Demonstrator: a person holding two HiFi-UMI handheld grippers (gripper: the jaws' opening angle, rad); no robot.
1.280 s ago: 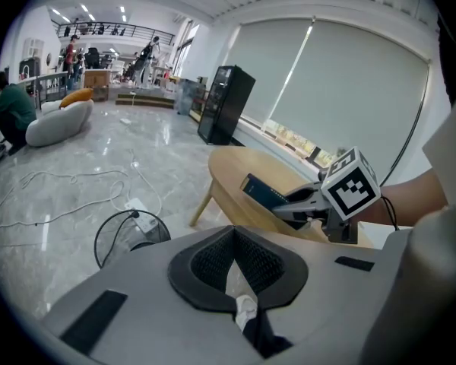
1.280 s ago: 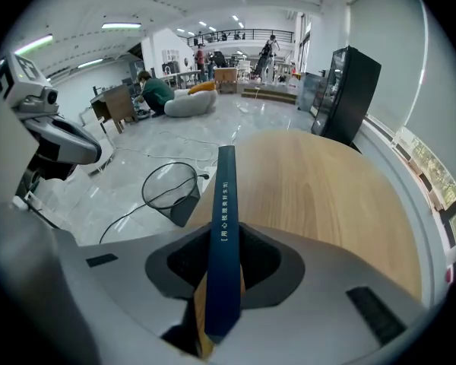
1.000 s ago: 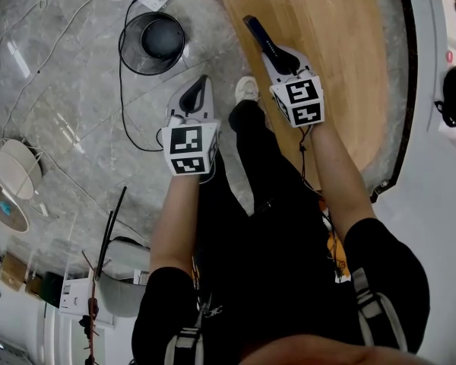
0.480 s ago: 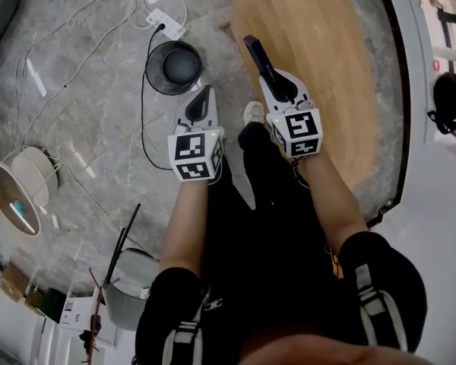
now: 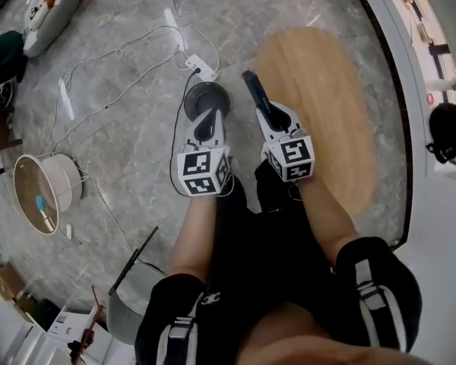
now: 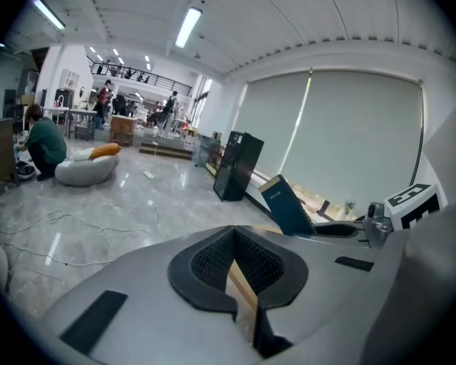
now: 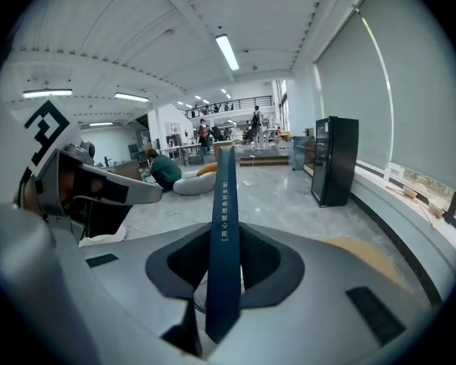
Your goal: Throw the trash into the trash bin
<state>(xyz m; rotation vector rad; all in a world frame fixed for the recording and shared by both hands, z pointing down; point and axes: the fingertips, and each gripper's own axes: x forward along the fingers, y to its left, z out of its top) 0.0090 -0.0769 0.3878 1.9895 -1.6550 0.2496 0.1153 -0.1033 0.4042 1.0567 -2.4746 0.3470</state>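
Note:
My right gripper [image 5: 269, 112] is shut on a flat dark blue packet [image 5: 253, 88] that sticks out past its jaws, edge-on in the right gripper view [image 7: 223, 226]. It hangs over the near edge of the round wooden table [image 5: 327, 120]. My left gripper [image 5: 206, 122] has its jaws together with nothing between them. In the head view its tip overlaps the black trash bin [image 5: 205, 97] on the floor. The left gripper view shows the blue packet [image 6: 287, 204] to its right. Both grippers are held high above the floor.
A white power strip [image 5: 200, 68] and trailing cables lie on the grey floor by the bin. A round drum-like shade [image 5: 42, 192] stands at the left, a beanbag [image 5: 49, 2] at top left. A black cabinet [image 7: 334, 169] stands by the window wall. People work far back.
Both grippers have risen, so the floor and table look smaller and farther. The bin has slid from left of the left gripper to right under its tip. The packet stays gripped.

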